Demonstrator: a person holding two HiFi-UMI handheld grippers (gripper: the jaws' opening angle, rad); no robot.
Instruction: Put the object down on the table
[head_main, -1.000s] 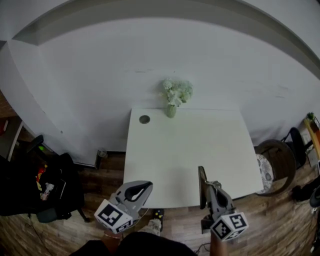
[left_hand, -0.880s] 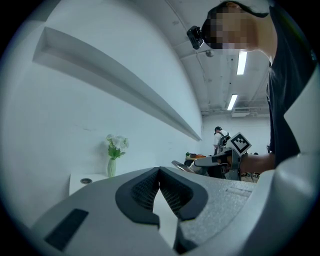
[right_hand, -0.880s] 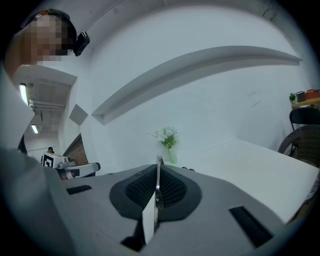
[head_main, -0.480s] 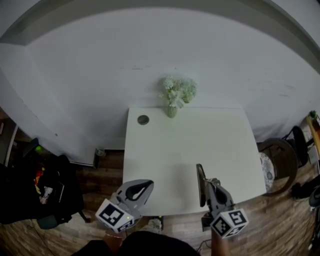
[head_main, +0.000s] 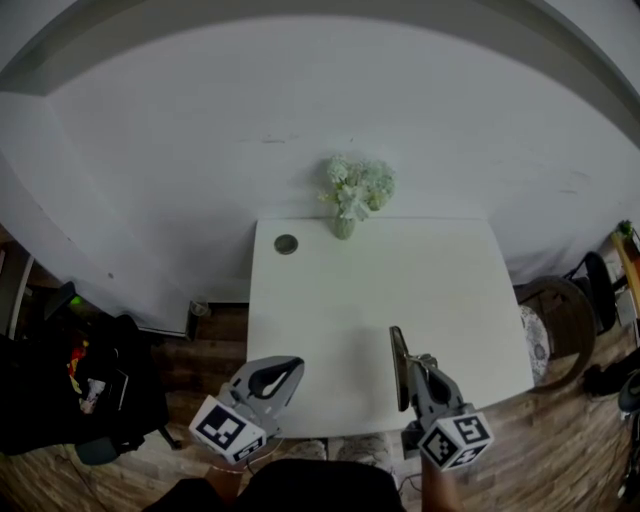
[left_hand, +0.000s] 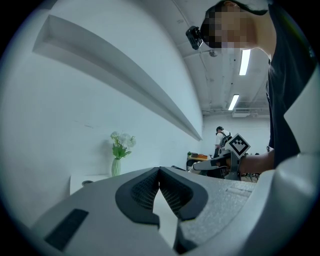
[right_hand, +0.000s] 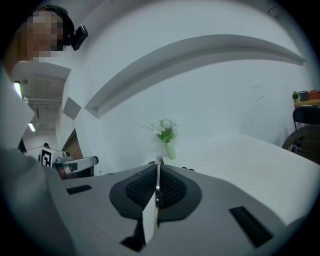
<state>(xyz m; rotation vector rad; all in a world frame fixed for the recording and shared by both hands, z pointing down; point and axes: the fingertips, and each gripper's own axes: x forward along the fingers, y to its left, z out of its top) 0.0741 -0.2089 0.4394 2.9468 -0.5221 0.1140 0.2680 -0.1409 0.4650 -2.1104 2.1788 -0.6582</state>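
My right gripper (head_main: 414, 364) is shut on a thin dark flat object (head_main: 399, 366), held on edge above the near right part of the white table (head_main: 400, 280). In the right gripper view the flat object's thin edge (right_hand: 158, 176) stands upright between the pads, with the table (right_hand: 250, 165) stretching ahead. My left gripper (head_main: 296, 366) hovers at the table's near left edge; its jaws (left_hand: 159, 171) meet at the tips with nothing between them.
A vase of white flowers (head_main: 343, 222) stands at the middle of the table's back edge against the wall. A small dark round disc (head_main: 286, 243) lies at the back left corner. A round chair (head_main: 560, 335) stands to the right, dark bags (head_main: 90, 380) on the floor to the left.
Both grippers have come a little further forward over the table's near edge. The flat object stays in the right gripper's jaws.
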